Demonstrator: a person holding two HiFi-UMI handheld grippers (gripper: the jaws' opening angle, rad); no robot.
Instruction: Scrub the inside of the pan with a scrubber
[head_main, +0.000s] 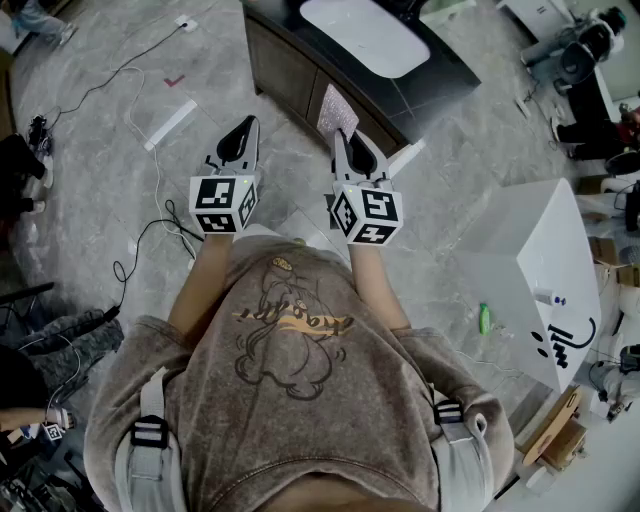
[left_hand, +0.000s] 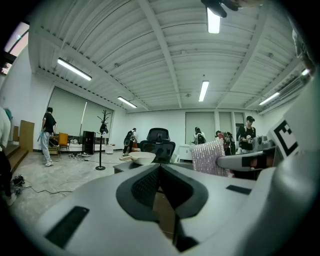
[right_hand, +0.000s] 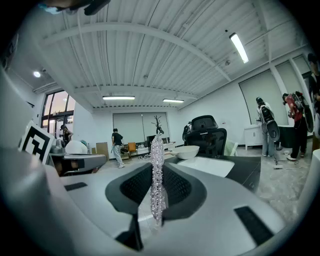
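Closest to the camera is the person's grey-brown T-shirt (head_main: 290, 400) with a faded cartoon print, filling the lower part of the head view, with pale shoulder straps (head_main: 150, 420) at either side. Both forearms reach forward towards a dark table (head_main: 300, 75) that stands ahead on a grey marbled floor (head_main: 100, 150). The left gripper (left_hand: 160, 167) is held level on the near side of the table, short of its edge; its two jaws are pressed fully together with nothing between them. The right gripper (right_hand: 158, 165) is beside it, also level and just short of the table, and its jaws are clamped on a sparkly silver scrubber (head_main: 337, 110), a flat sequined pad that stands upright out of the grip and rises in front of the table's near edge. Each gripper carries a black-and-white marker cube (head_main: 222, 203) at its rear. On top of the table, beyond the scrubber and not touched by it, sits a white bowl-shaped pan (left_hand: 142, 158). A black office chair (left_hand: 158, 140) stands behind the table. Well to the right of the table is a white box-like stand (head_main: 540, 270) with a small green bottle (head_main: 484, 318) on the floor beside it. Thin cables (head_main: 150, 230) trail over the floor to the left of the table. Several people stand or walk far behind the table.
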